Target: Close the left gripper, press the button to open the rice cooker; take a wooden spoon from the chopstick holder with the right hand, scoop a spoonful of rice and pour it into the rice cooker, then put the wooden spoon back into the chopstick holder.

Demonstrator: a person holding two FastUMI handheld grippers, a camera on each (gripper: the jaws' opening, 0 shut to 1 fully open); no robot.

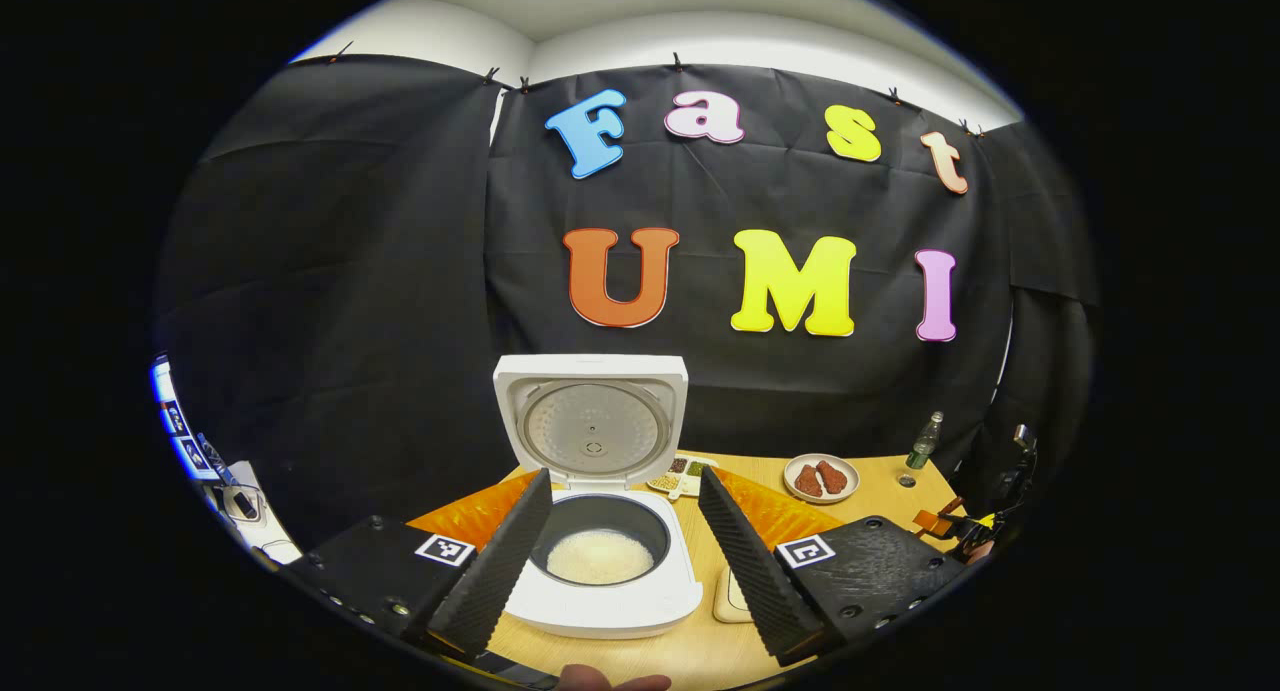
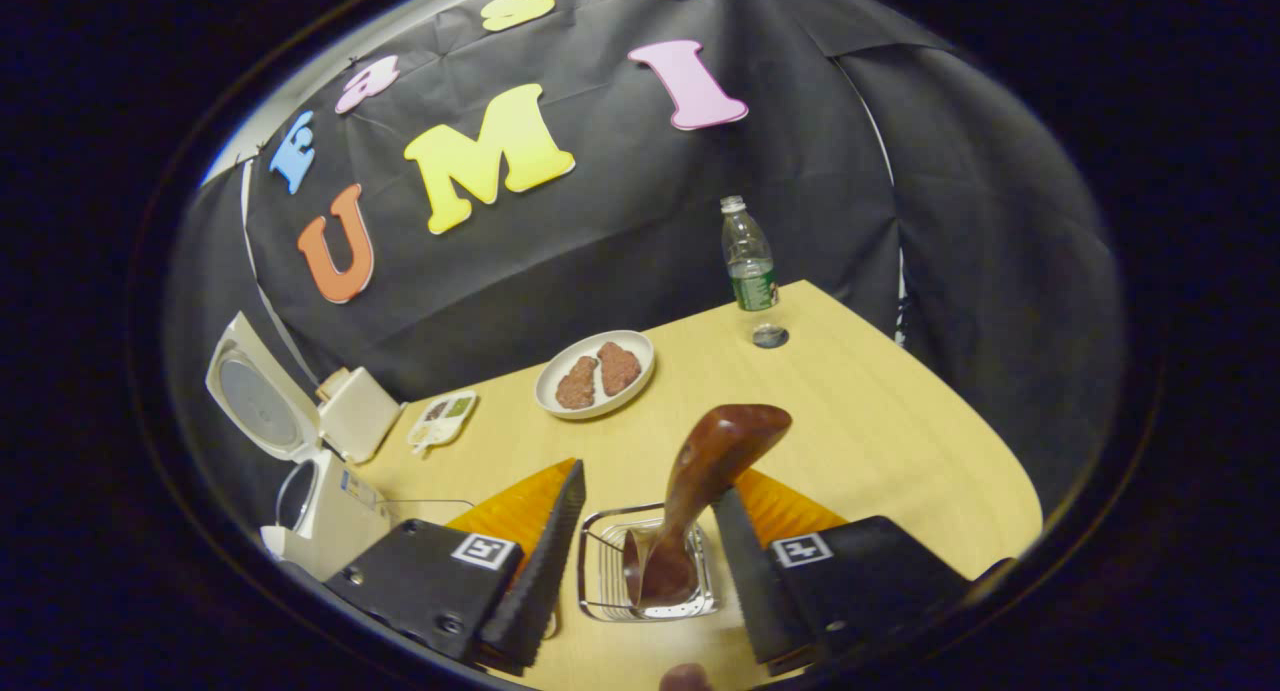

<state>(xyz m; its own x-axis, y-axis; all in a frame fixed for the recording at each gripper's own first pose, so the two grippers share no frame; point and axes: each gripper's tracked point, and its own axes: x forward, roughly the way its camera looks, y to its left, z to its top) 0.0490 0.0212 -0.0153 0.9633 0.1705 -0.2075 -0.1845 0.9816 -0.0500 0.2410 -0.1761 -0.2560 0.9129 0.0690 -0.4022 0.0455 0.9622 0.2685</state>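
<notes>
Left gripper (image 1: 625, 531) open over rice cooker (image 1: 600, 571), right gripper (image 2: 645, 541) open astride wooden spoon (image 2: 705, 481).

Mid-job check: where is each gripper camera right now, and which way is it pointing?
Left gripper view: rides the left gripper, facing the open rice cooker with rice inside; its open fingers and a fingertip at the bottom edge show.
Right gripper view: rides the right gripper, looking down at the wooden spoon standing in the holder; its open fingers straddle both without touching.
Shared: the cooker, plate, bottle and table.
</notes>
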